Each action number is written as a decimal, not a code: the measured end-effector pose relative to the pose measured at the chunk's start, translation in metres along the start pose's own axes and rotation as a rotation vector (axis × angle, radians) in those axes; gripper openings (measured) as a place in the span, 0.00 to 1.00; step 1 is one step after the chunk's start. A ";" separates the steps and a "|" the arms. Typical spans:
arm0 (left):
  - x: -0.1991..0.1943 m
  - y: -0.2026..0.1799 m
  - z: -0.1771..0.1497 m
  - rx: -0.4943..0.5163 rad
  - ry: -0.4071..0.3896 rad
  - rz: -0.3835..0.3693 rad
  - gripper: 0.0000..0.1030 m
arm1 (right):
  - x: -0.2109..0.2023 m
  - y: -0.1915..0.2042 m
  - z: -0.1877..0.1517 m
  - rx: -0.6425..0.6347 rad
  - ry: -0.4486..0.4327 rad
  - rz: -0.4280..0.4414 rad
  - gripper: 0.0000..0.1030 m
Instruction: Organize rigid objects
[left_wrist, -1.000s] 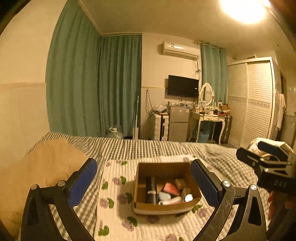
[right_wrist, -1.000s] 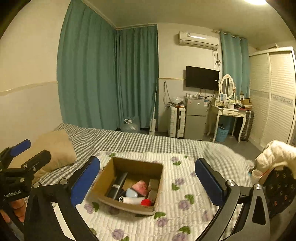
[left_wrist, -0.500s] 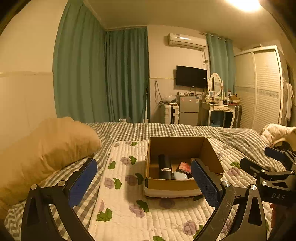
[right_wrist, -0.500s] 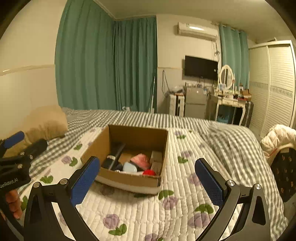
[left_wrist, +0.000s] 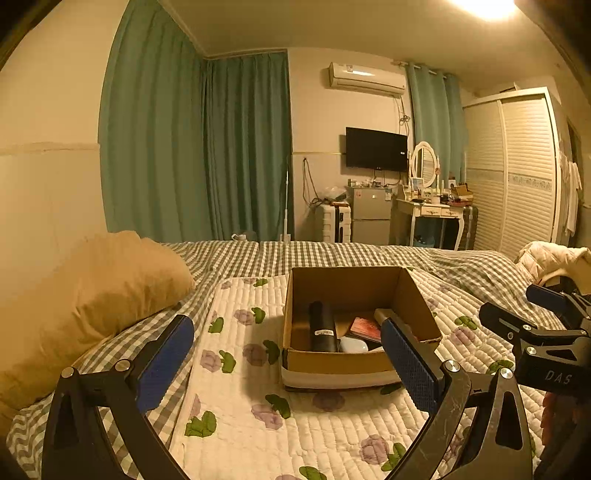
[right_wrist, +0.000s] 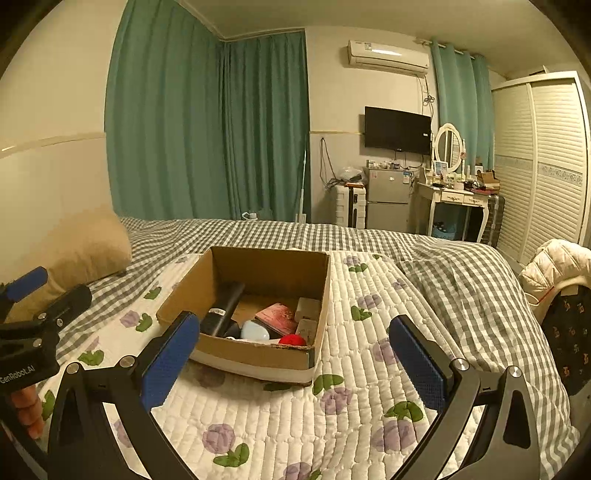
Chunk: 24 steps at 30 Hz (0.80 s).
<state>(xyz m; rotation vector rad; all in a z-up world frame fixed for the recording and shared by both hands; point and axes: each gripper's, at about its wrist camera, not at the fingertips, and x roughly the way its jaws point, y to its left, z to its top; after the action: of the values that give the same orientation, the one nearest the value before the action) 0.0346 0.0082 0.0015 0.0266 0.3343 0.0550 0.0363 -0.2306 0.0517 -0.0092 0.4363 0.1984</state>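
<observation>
Both the left tool (left_wrist: 286, 356) and right tool (right_wrist: 295, 349) are spread wide, empty, short of the cardboard box (right_wrist: 258, 360) of items on the bed's quilt (right_wrist: 354, 417). Risk: the soft bedding may let the box tip when pressed.

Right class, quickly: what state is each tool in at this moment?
Left tool: open, holding nothing.
Right tool: open, holding nothing.

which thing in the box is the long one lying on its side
The black cylinder, lying along the left side of the cardboard box. It is far longer than the pale blue oval, pink packet and red ball beside it.
</observation>
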 end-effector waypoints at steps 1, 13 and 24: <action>0.000 0.000 0.000 0.001 0.001 -0.002 1.00 | 0.000 0.001 0.000 -0.005 -0.001 -0.005 1.00; 0.004 -0.002 0.000 0.000 0.022 -0.009 1.00 | 0.001 -0.001 0.001 -0.002 -0.003 -0.012 1.00; 0.006 -0.010 -0.002 0.024 0.029 0.012 1.00 | 0.001 -0.004 -0.003 0.000 -0.002 -0.013 1.00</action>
<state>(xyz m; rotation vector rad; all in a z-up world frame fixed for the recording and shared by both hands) 0.0401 -0.0016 -0.0026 0.0516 0.3641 0.0631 0.0370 -0.2346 0.0486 -0.0119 0.4337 0.1854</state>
